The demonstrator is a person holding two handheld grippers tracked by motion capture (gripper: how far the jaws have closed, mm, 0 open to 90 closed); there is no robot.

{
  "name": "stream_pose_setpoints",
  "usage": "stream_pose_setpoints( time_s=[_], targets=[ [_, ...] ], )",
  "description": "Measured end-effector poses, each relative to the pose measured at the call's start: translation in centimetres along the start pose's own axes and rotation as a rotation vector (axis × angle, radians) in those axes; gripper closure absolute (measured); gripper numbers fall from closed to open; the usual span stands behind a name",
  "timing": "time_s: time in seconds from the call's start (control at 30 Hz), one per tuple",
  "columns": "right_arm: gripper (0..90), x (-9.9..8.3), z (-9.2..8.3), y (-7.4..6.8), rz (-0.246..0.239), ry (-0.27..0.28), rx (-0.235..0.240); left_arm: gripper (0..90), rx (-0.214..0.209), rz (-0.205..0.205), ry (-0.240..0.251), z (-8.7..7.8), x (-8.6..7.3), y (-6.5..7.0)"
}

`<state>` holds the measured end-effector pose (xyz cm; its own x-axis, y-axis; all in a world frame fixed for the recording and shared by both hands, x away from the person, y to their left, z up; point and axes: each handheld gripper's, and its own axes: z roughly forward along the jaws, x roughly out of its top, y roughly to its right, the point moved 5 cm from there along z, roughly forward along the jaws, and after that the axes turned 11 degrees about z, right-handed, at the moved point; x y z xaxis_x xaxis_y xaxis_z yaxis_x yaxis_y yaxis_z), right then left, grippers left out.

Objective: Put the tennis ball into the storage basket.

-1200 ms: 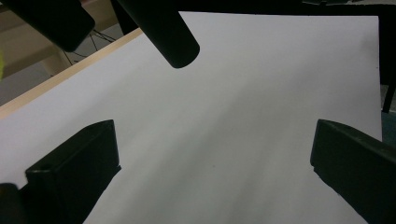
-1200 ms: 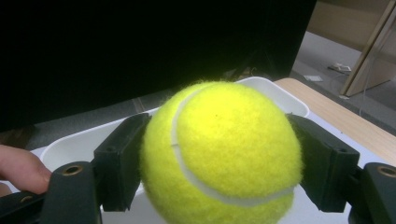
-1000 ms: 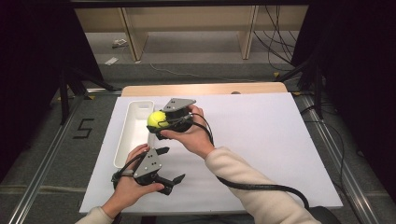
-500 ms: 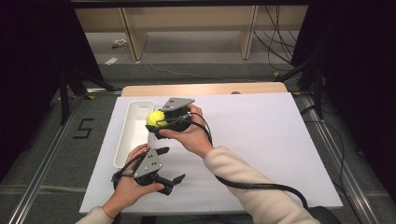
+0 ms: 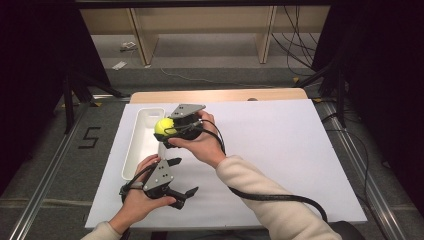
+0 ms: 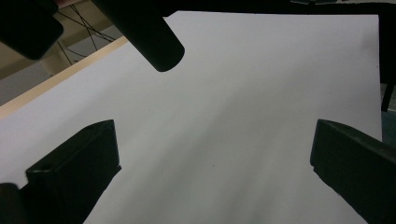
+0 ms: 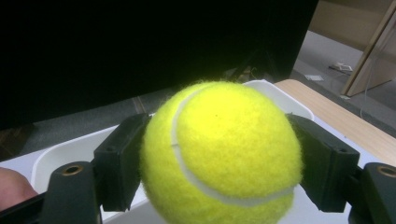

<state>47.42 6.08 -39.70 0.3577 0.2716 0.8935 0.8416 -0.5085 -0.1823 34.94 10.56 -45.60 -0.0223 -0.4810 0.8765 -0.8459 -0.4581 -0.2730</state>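
tennis ball gripped over, seemingly, white tray's right rim.

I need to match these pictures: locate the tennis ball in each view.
High view: tennis ball left of centre, in the right tongs, at the white tray.
Left gripper view: not in it.
Right gripper view: tennis ball centre, between the jaws.
Shared landmark: the white tray.
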Motion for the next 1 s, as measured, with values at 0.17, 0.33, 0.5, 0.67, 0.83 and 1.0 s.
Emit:
stream_pose_setpoints(
  time_s=[0.17,0.33,0.5,0.67,0.83,1.0],
  targets=[
    [26.2,0.05,0.09,-0.01,0.0,-0.005,-0.001,0.7,0.0,0.001,-0.001,0.0,0.0,0.0],
    [26.1,0.09,0.17,-0.02,0.0,-0.001,-0.001,0.8,-0.001,0.003,-0.002,0.01,-0.01,0.02],
    [26.1,0.27,0.26,-0.06,-0.001,-0.002,-0.002,0.8,-0.002,0.003,-0.002,0.04,-0.01,0.03],
    [26.2,0.43,0.42,-0.21,-0.001,-0.003,0.002,0.8,-0.002,0.004,-0.002,0.02,0.0,0.05],
    [26.2,0.58,0.65,-0.36,-0.004,-0.005,0.007,0.9,-0.003,0.004,-0.001,0.02,0.01,0.05],
    [26.1,0.66,0.91,-0.48,-0.009,-0.009,0.011,0.9,-0.004,0.005,-0.001,0.02,0.01,0.06]
  ],
)
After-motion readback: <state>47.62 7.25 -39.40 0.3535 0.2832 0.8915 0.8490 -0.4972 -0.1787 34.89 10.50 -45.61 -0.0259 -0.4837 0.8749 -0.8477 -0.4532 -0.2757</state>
